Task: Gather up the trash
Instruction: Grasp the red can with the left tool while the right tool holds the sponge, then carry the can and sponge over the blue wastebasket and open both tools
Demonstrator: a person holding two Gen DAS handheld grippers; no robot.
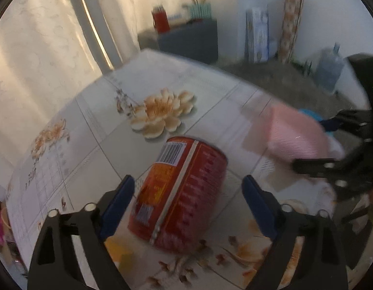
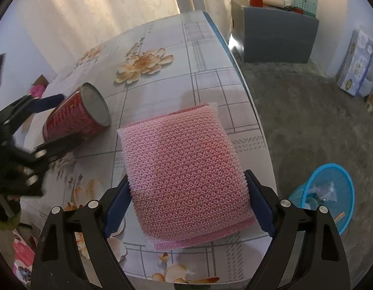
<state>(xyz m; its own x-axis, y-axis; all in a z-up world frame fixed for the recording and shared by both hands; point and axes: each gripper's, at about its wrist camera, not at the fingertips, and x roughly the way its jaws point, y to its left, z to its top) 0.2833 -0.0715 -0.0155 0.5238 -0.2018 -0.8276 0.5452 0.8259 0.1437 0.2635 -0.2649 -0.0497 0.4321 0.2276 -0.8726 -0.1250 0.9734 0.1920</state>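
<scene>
Left gripper (image 1: 188, 200): jaws apart, straddling red can (image 1: 179, 193) lying on its side on the floral table (image 1: 94, 125); gaps show at both pads. Right gripper (image 2: 188, 200): blue pads touch both sides of pink mesh sponge (image 2: 184, 169) near the table's right edge. Beyond that edge, open floor and a blue basket (image 2: 348, 193) holding scraps.
</scene>
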